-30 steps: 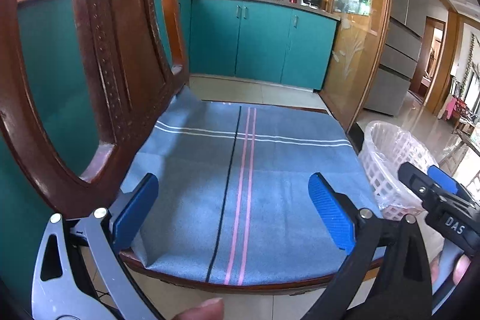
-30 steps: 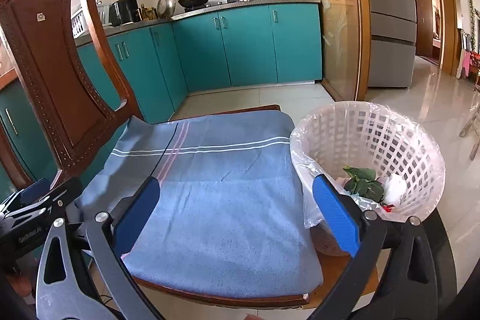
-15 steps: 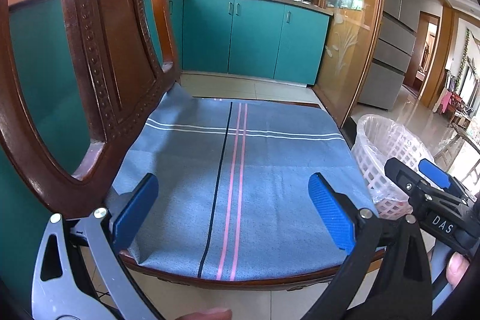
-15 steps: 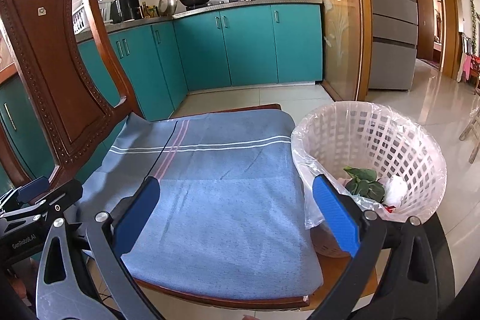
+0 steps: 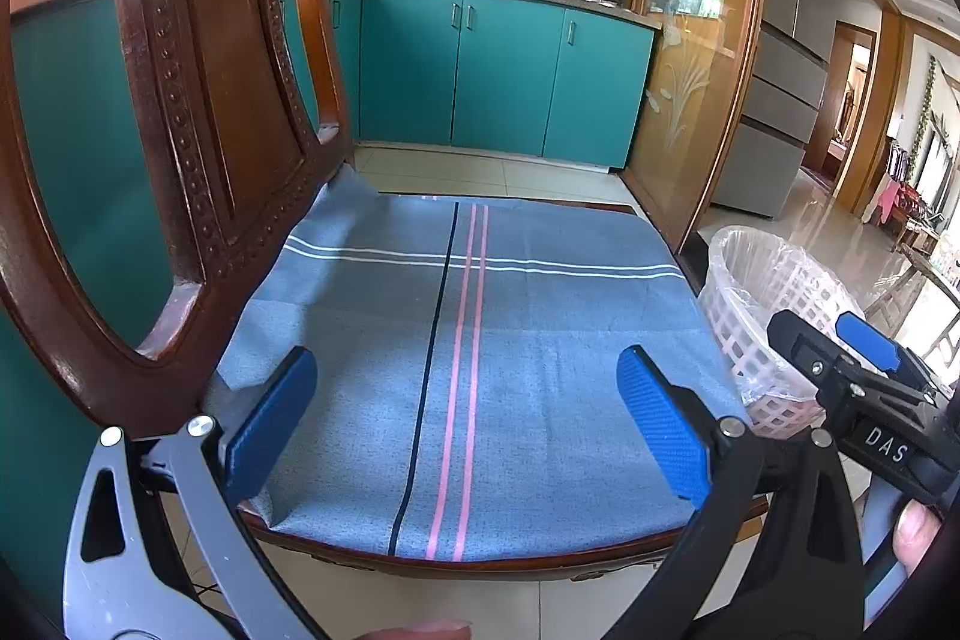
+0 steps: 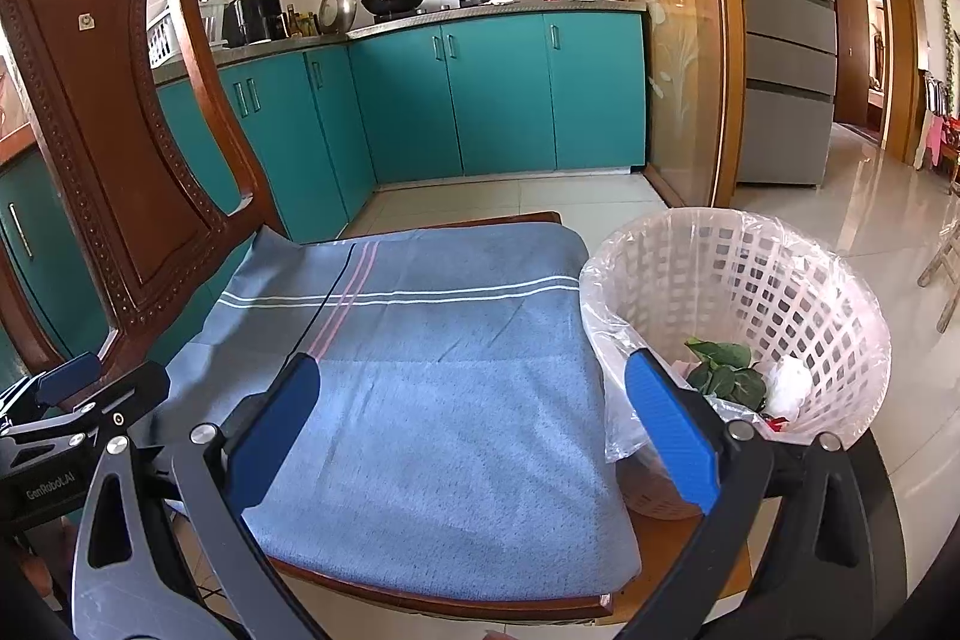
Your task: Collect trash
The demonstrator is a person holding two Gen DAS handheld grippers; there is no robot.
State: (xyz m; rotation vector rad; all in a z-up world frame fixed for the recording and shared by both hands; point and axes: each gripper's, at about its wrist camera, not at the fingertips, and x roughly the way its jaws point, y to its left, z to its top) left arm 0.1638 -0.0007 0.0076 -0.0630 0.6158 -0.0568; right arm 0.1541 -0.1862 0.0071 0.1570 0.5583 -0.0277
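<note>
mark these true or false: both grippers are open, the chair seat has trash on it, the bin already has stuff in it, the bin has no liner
1. Both the left gripper and right gripper are open. True.
2. Trash lies on the blue cloth on the chair. False: the cloth is bare.
3. The bin holds green leaves. True.
4. The bin has no liner. False: a clear plastic bag lines it.
</note>
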